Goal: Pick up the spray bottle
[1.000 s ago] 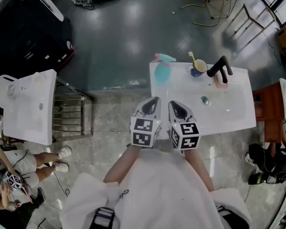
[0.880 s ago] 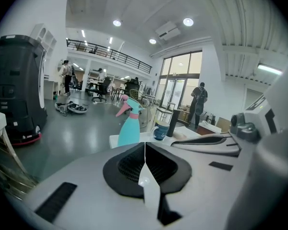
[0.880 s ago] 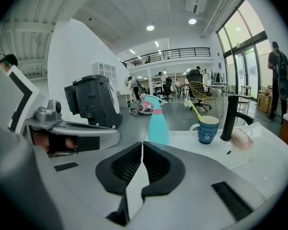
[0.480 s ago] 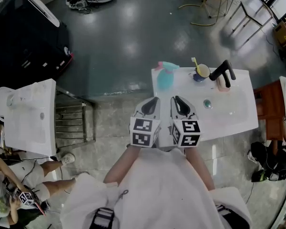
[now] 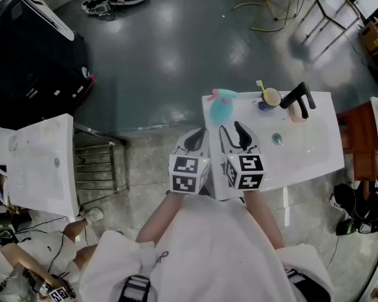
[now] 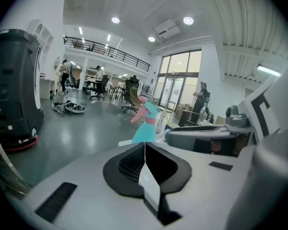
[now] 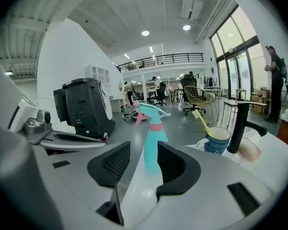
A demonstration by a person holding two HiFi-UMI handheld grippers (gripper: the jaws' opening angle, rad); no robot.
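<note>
A teal spray bottle stands upright at the far left corner of a white counter, with open floor beyond both edges. The right claw hovers over the counter short of the bottle, its jaws opening with nothing between them. The left claw, pinched together, hangs at the counter's left edge. The right gripper view, unlike the left, shows a cup and a black tap to the bottle's right.

Left gripper jaws together; spray bottle stands upright beyond them
</note>
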